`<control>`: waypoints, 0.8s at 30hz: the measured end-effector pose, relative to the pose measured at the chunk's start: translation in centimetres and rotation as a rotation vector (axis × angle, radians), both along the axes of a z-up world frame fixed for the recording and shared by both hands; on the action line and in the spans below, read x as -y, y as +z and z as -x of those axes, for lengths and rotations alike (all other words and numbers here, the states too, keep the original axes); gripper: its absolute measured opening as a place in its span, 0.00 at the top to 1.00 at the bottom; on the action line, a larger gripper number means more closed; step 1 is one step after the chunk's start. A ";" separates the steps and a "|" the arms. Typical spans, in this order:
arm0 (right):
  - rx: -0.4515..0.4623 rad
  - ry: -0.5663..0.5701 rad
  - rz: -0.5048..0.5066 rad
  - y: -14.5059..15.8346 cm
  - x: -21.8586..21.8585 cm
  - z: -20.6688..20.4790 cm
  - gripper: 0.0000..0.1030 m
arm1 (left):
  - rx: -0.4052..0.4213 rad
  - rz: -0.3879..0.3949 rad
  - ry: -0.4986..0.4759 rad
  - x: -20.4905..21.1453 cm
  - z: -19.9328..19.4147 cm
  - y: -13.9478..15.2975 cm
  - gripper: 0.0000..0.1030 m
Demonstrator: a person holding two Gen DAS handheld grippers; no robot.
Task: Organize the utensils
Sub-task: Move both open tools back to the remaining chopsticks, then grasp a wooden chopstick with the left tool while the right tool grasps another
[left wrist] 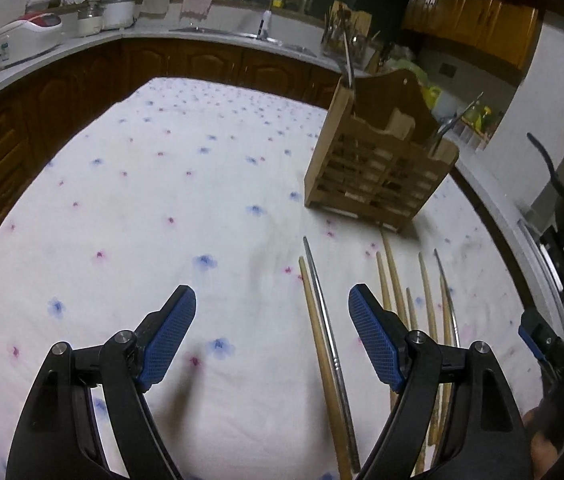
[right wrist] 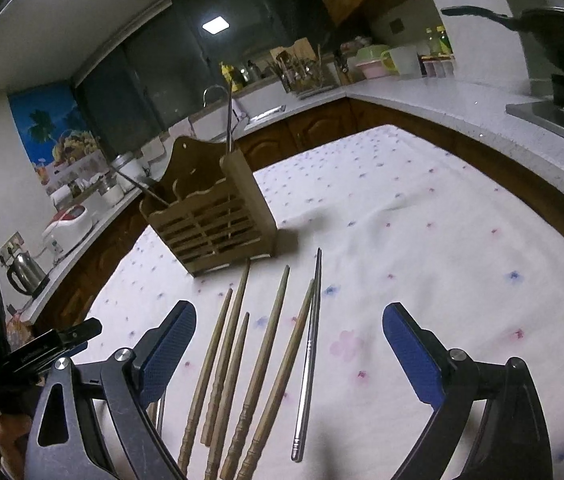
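A slatted wooden utensil holder [left wrist: 378,168] [right wrist: 209,220] stands on the floral tablecloth, with a metal chopstick [right wrist: 229,120] upright in one end and another leaning out of the other end. In front of it lie several wooden chopsticks [right wrist: 257,368] and a metal chopstick [right wrist: 310,360], side by side. My right gripper [right wrist: 290,310] hovers open over them, with most of the sticks between its blue pads. My left gripper [left wrist: 271,292] is open above bare cloth; one wooden chopstick [left wrist: 322,352] and a metal one [left wrist: 332,344] lie just inside its right finger.
The tablecloth [left wrist: 141,200] covers a table ringed by a kitchen counter [left wrist: 209,34] with a sink, jars and a rice cooker [left wrist: 29,30]. A kettle [right wrist: 25,272] sits on the left counter, a black pan [right wrist: 554,36] on the stove at the right.
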State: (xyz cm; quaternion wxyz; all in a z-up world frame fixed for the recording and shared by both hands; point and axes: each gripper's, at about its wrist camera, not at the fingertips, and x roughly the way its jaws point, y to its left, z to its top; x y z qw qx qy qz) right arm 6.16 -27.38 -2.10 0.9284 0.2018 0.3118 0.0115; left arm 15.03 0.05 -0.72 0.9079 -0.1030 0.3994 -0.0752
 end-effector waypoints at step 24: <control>-0.290 0.144 0.033 -5.5 -2.0 -6.6 0.84 | -0.185 -0.108 -0.123 4.4 -5.3 -4.5 0.64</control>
